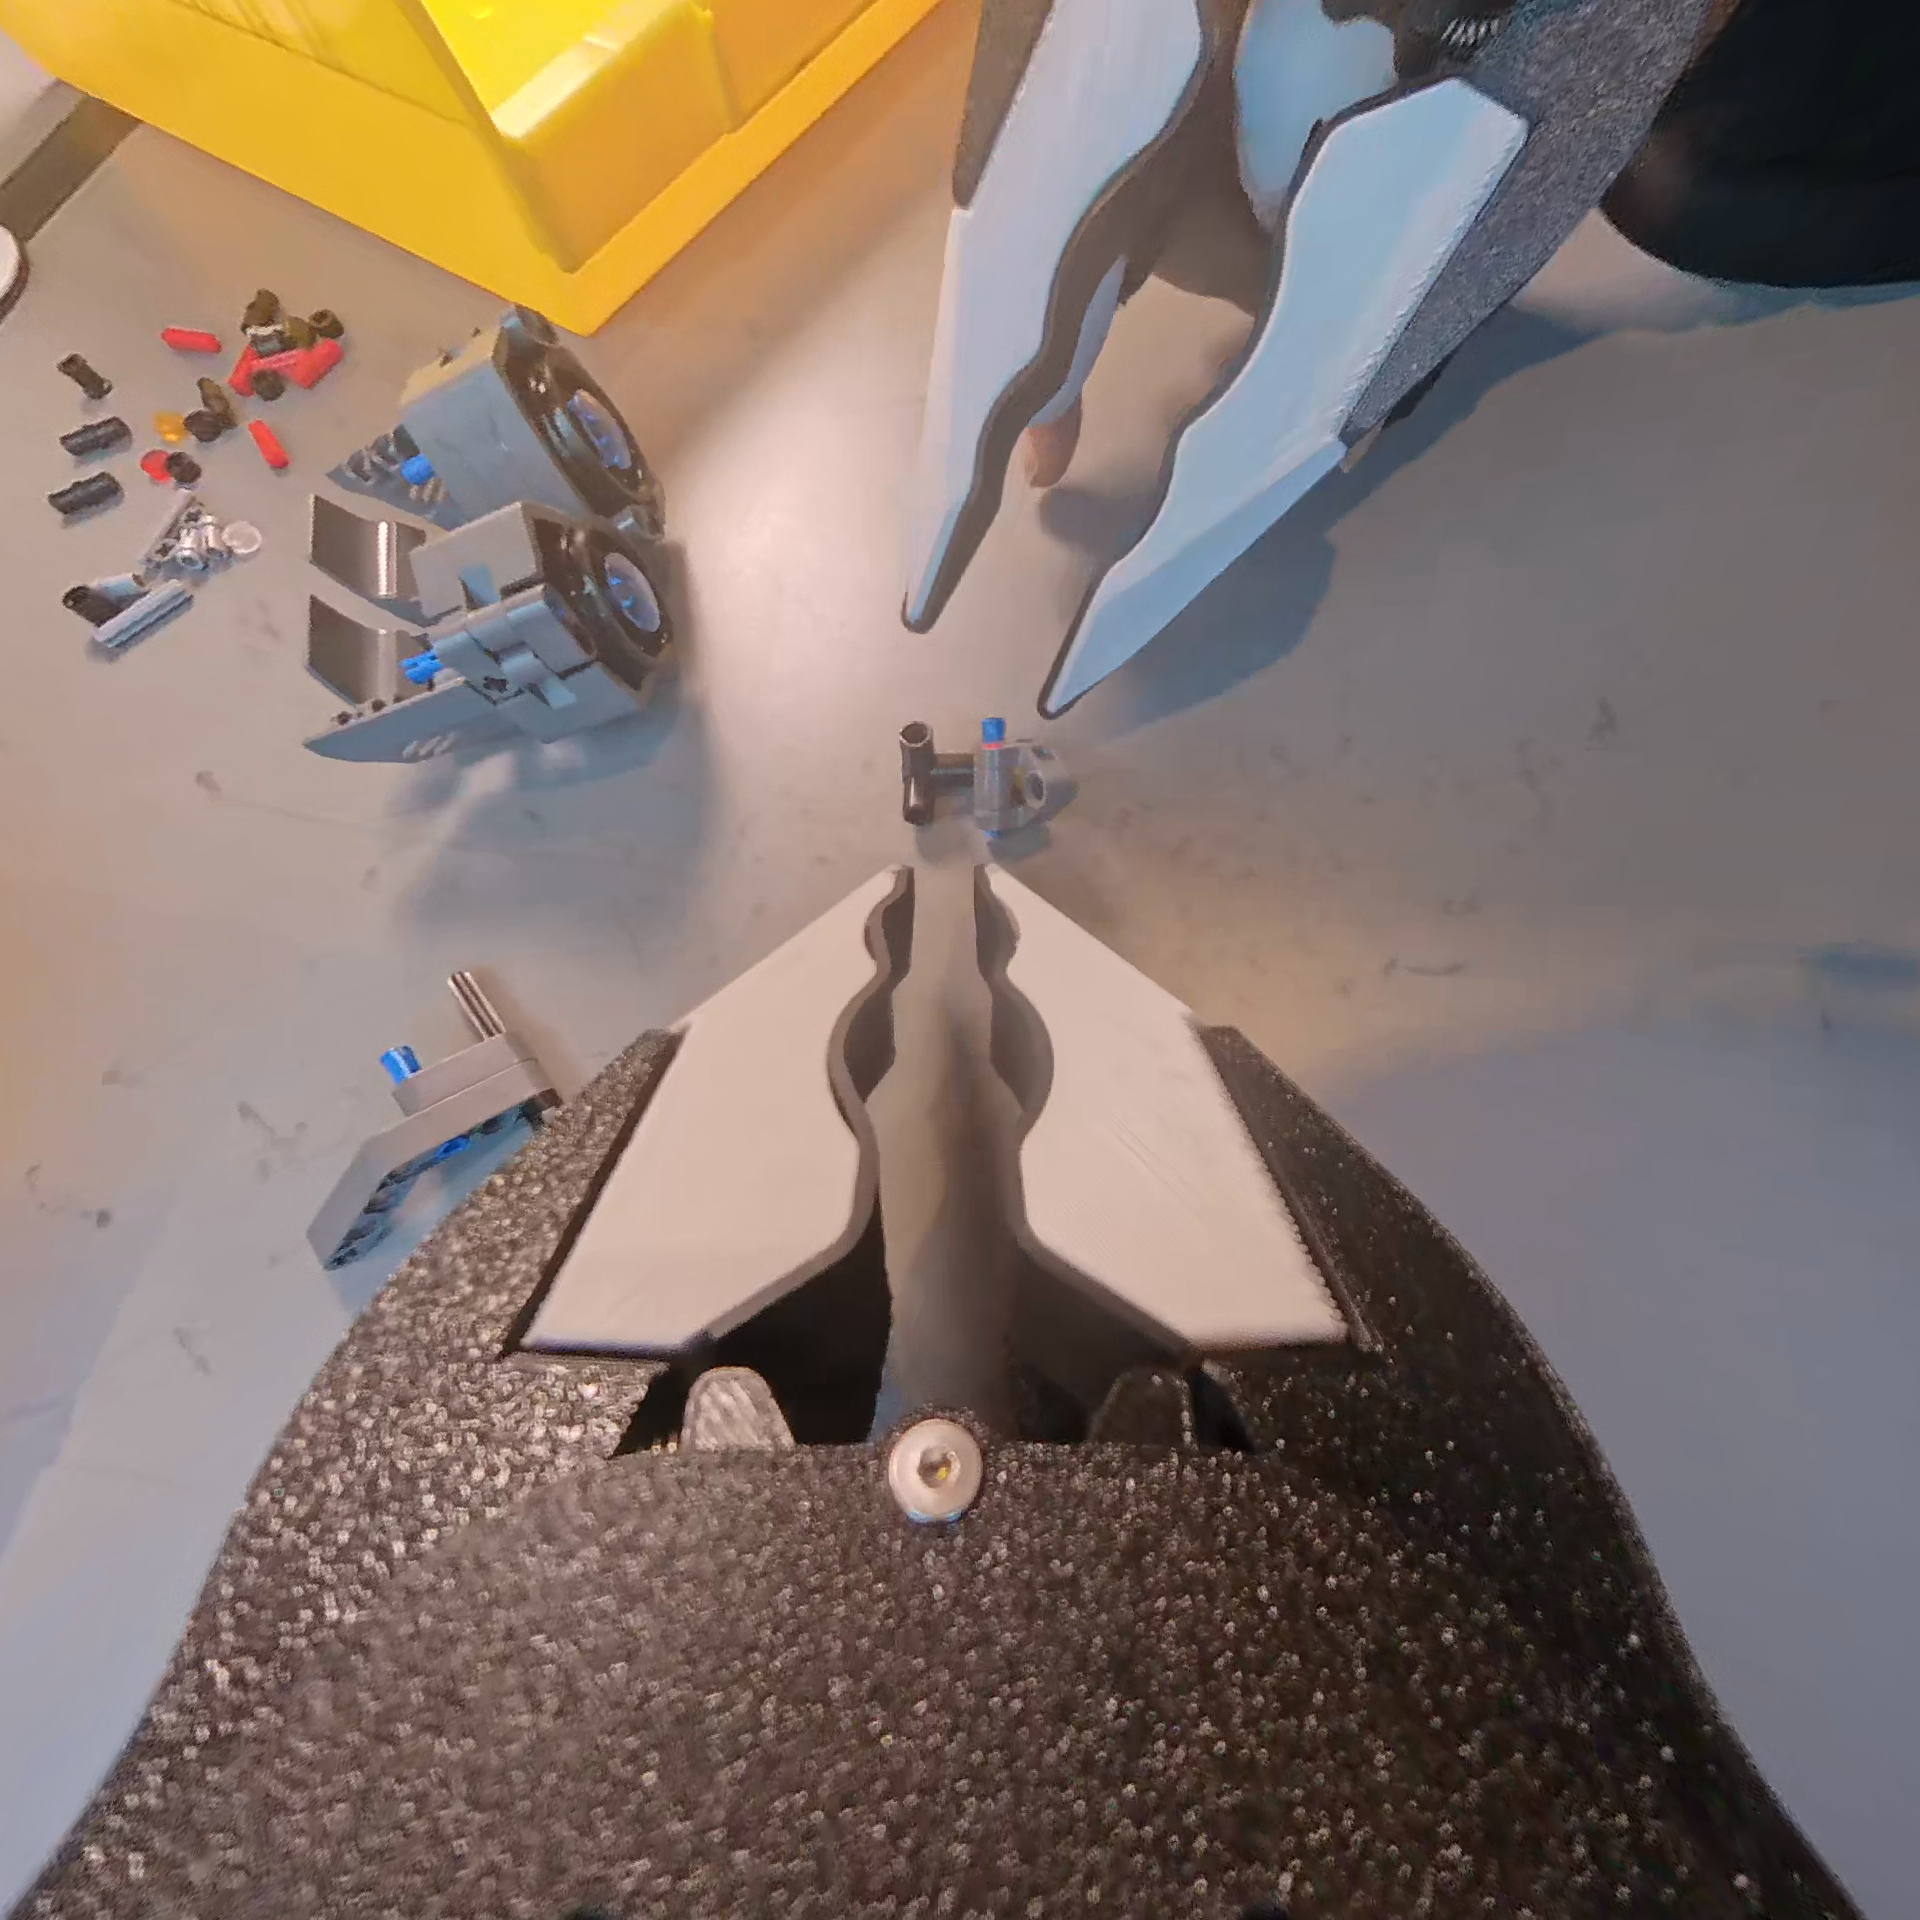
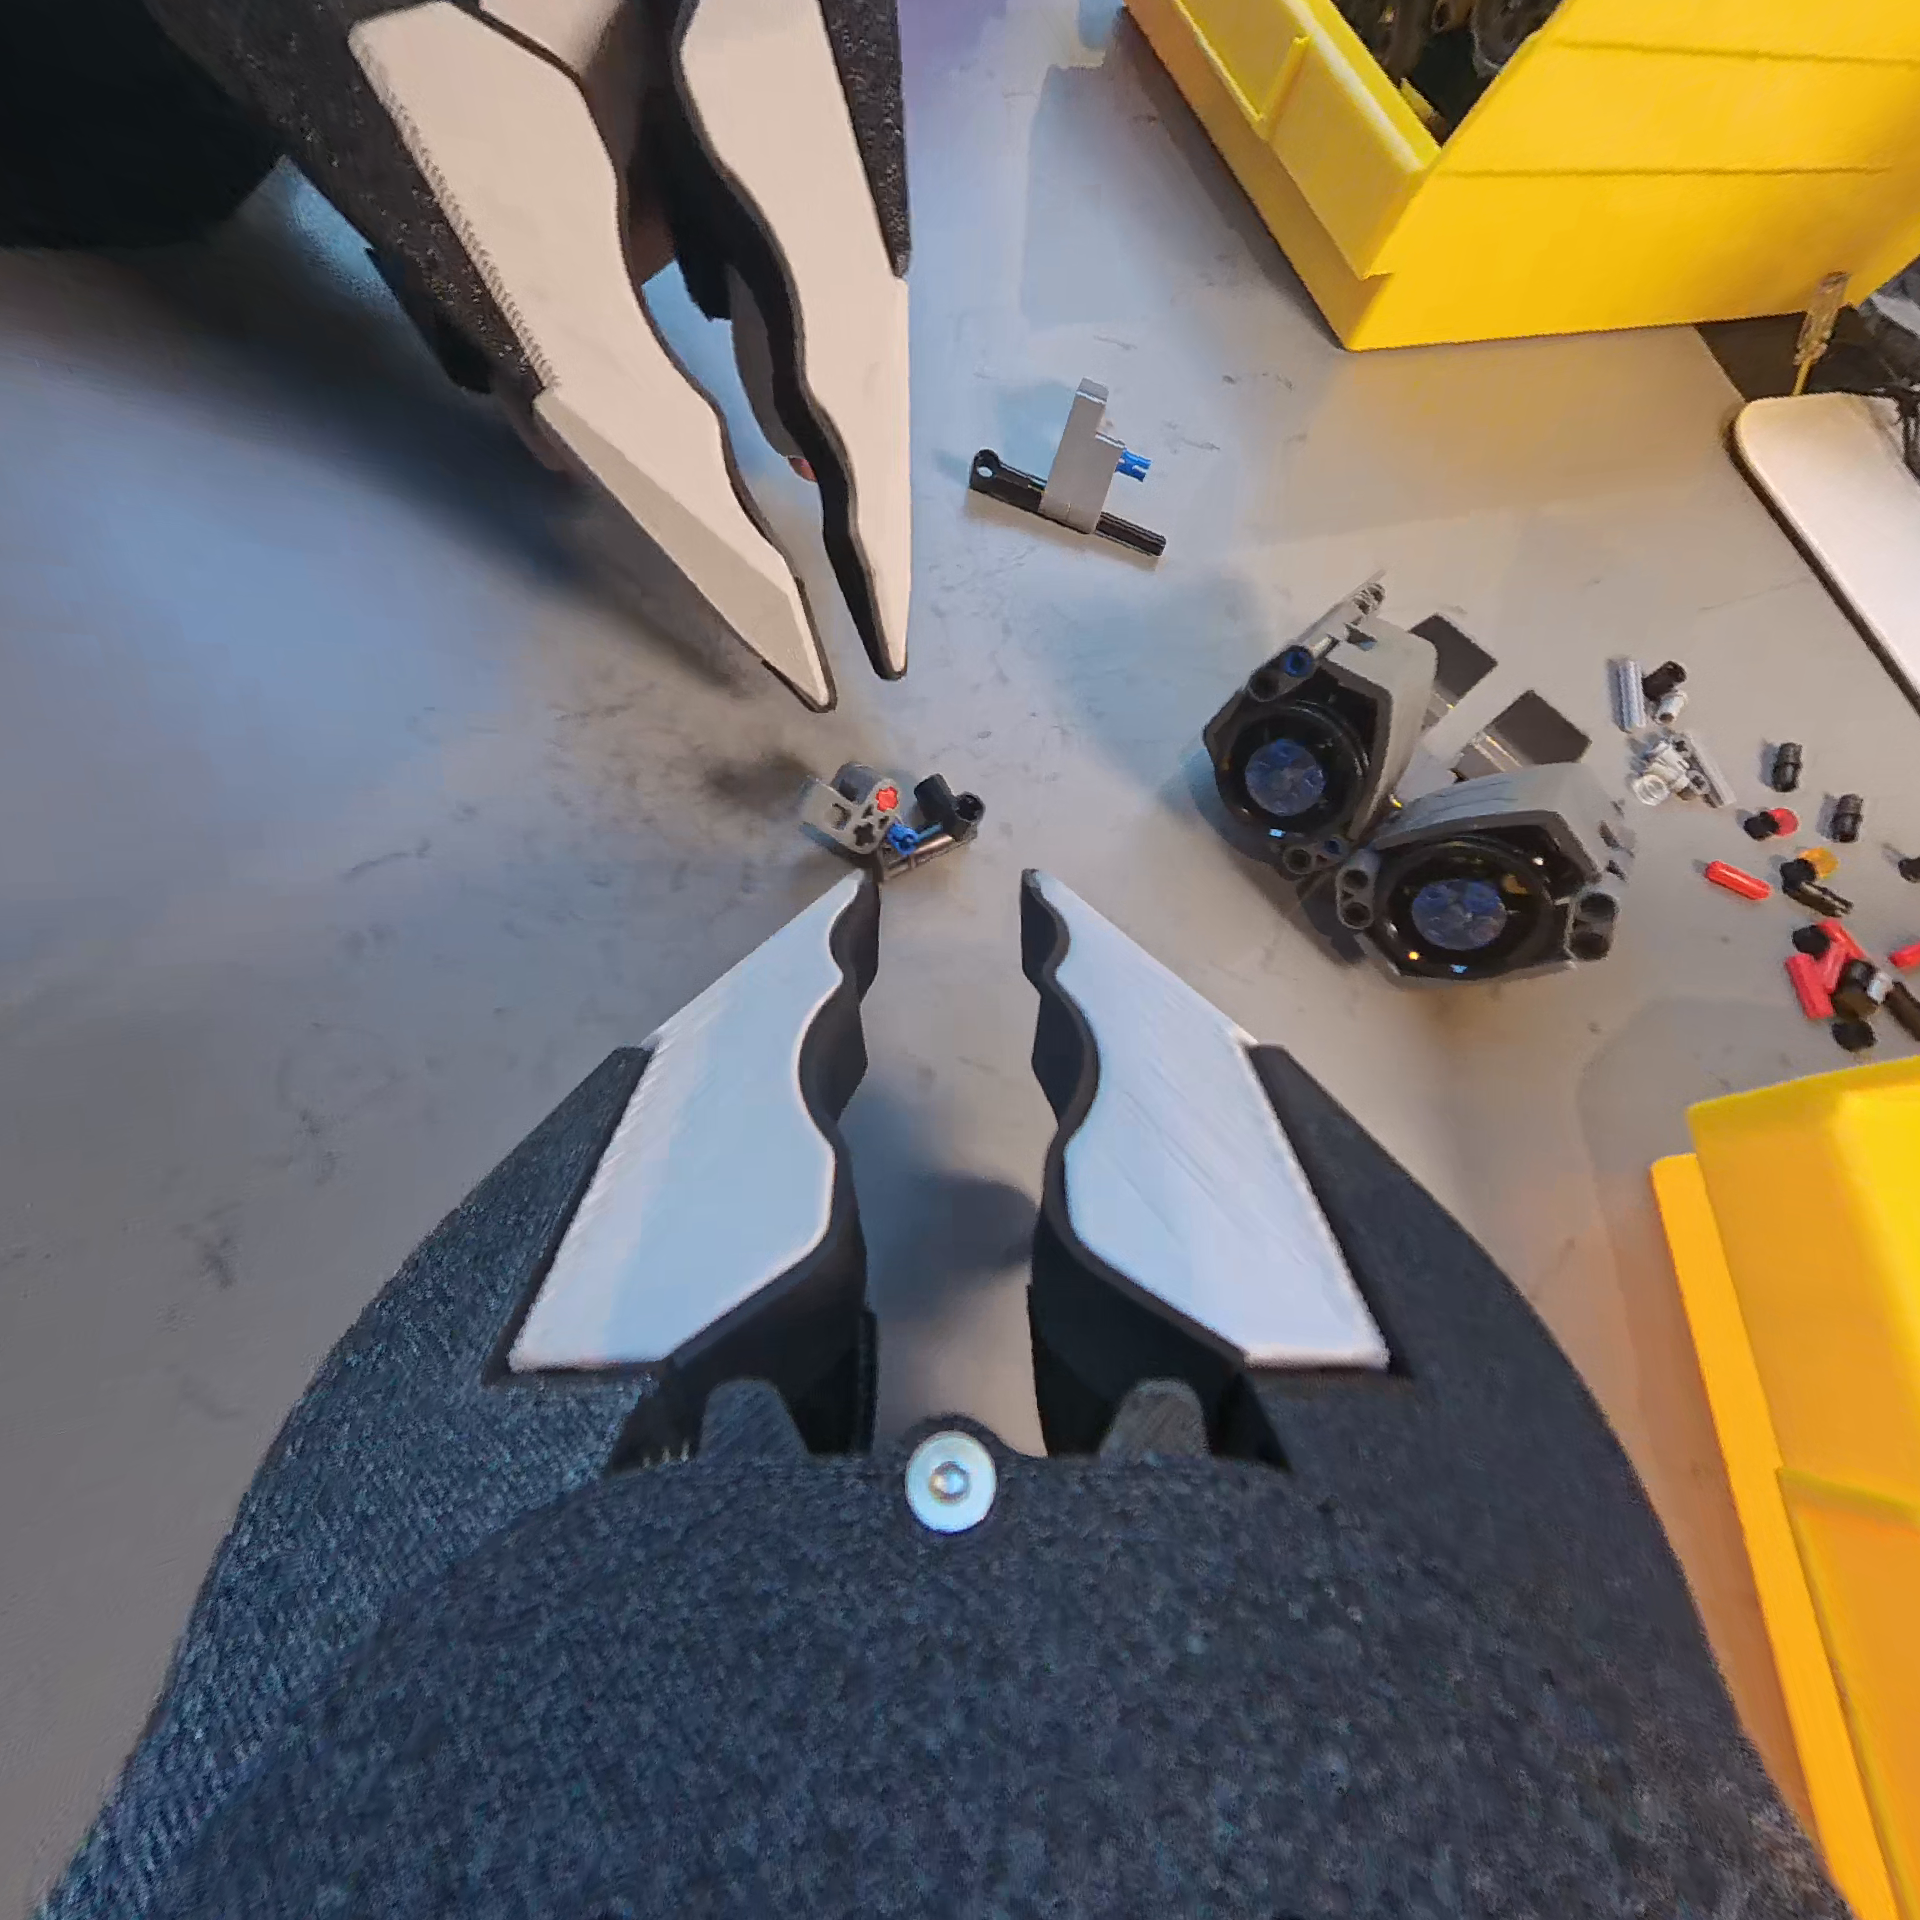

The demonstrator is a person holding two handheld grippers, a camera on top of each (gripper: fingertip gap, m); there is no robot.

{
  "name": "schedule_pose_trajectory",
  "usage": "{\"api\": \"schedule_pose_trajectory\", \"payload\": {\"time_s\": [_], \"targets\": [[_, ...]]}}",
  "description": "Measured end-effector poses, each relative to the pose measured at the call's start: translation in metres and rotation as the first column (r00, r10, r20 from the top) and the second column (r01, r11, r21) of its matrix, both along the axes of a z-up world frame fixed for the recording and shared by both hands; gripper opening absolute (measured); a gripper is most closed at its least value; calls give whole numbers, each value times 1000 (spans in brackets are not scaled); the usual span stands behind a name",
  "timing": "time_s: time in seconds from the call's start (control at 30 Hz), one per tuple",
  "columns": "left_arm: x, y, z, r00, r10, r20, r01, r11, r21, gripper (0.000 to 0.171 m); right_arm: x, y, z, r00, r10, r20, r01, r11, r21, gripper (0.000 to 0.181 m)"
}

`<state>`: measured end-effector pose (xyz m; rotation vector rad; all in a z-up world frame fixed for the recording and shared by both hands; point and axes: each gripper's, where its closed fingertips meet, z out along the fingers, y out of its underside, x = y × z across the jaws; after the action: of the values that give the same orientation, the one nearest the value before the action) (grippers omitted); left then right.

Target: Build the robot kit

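Both grippers hang apart from the small gray-and-black assembly (image 1: 977, 784) — left gripper (image 1: 943, 873) fingers nearly together, right gripper (image 2: 943, 878) fingers spread, neither holding anything — so one careless nudge could skid it away.

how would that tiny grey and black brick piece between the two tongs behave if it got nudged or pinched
The small grey and black assembly looks like rigid plastic, so probably stiff and very light. Its black pin sticks out sideways, so a nudge would likely spin or slide it on the smooth table. Being push-fit parts, a hard pinch might pop them apart.
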<state>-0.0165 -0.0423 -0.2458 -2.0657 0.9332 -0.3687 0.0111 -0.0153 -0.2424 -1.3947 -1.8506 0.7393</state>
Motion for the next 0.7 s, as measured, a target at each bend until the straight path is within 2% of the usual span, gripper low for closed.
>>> {"api": "schedule_pose_trajectory", "payload": {"time_s": [0.13,0.3,0.5,0.6,0.7], "targets": [[9,-4,-2,999,-45,-16,45,999,5,16,-3,-11,2,997,75,-9,-74,995,59,26],[19,-3,-6,997,-60,-43,60,998,6,20,-3,-16,-11,994,79,76,-88,989,121,19],[7,1,-7,993,-38,-110,43,998,45,18,5,-36,-6,983,168,77,-171,984,43,16],[0,2,-4,996,-27,-90,32,998,46,17,5,-24,2,990,133,43,-135,990,41,16],[0,1,-3,992,-74,-102,80,995,65,17,-4,-8,7,995,99,0,-99,994,48,17]]}}
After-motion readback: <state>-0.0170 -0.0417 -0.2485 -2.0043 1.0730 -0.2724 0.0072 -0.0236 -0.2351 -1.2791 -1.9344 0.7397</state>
